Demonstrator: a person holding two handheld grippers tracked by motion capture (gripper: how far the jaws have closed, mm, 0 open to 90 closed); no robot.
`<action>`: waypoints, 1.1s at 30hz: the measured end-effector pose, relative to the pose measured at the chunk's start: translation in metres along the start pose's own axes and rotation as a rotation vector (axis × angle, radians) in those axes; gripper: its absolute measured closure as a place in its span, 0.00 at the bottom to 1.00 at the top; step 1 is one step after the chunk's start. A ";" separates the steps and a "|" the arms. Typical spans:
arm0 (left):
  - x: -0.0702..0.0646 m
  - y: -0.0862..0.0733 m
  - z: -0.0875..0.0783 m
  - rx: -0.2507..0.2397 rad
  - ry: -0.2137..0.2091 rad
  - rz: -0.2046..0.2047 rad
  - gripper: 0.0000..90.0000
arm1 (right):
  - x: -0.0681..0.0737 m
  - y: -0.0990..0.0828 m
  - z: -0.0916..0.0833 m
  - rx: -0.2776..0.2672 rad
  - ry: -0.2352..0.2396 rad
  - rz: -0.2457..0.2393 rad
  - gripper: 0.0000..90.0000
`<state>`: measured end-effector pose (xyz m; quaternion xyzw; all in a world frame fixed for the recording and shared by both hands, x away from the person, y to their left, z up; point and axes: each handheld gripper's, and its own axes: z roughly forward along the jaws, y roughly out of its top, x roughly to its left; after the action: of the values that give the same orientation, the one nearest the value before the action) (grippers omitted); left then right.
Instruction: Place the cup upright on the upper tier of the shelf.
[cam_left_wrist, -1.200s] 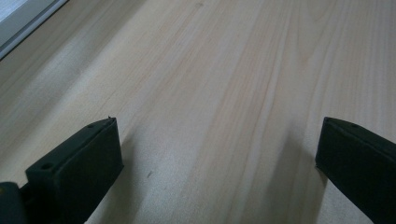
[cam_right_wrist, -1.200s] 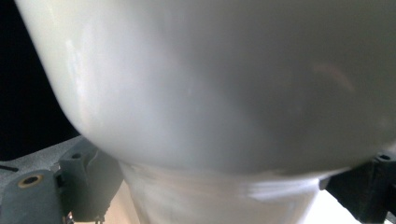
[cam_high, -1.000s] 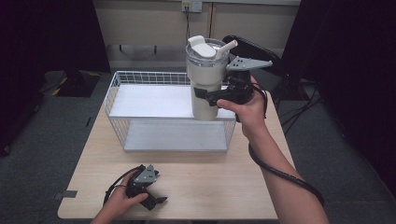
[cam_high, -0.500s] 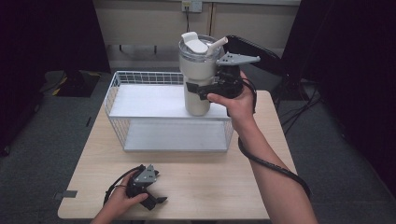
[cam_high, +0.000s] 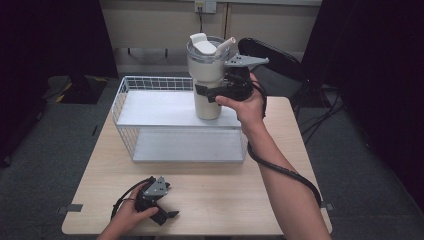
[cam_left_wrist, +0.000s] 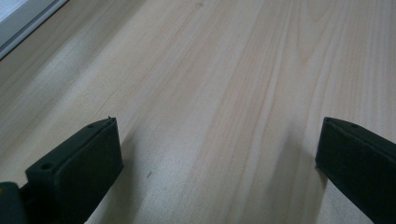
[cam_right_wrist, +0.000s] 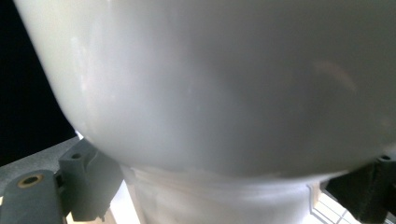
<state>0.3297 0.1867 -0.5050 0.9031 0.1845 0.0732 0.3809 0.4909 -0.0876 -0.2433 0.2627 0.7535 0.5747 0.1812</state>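
Observation:
A cream tumbler (cam_high: 207, 75) with a clear lid and a straw hangs upright over the far right part of the white wire basket (cam_high: 122, 95). My right gripper (cam_high: 212, 92) is shut on the tumbler's body, its jaws on either side. In the right gripper view the tumbler's pale wall (cam_right_wrist: 224, 84) looms close between the two jaws. My left gripper (cam_high: 165, 215) rests on the wooden table (cam_high: 225, 200) near its front left edge. Its jaws stand wide apart over bare wood (cam_left_wrist: 219, 121) with nothing between them.
The basket has a white floor and sits on the table's far half. A black chair (cam_high: 270, 52) stands behind the table at the right. A cable (cam_high: 285, 172) trails along the right forearm. Dark floor surrounds the table.
The right gripper has carried the tumbler leftward and slightly away, over the basket's far right part. The left gripper has stayed put on the table.

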 end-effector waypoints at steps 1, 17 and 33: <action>0.000 0.000 0.000 0.000 0.000 0.000 0.00 | -0.001 -0.001 0.001 0.004 -0.004 0.000 0.11; 0.000 0.000 0.000 -0.001 0.000 -0.001 0.00 | -0.006 -0.010 0.017 -0.018 -0.018 0.009 0.11; 0.000 0.000 0.000 0.001 0.000 -0.001 0.00 | -0.004 -0.012 0.013 -0.004 -0.020 0.001 0.10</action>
<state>0.3295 0.1869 -0.5050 0.9032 0.1848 0.0730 0.3804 0.4995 -0.0829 -0.2587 0.2687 0.7505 0.5735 0.1890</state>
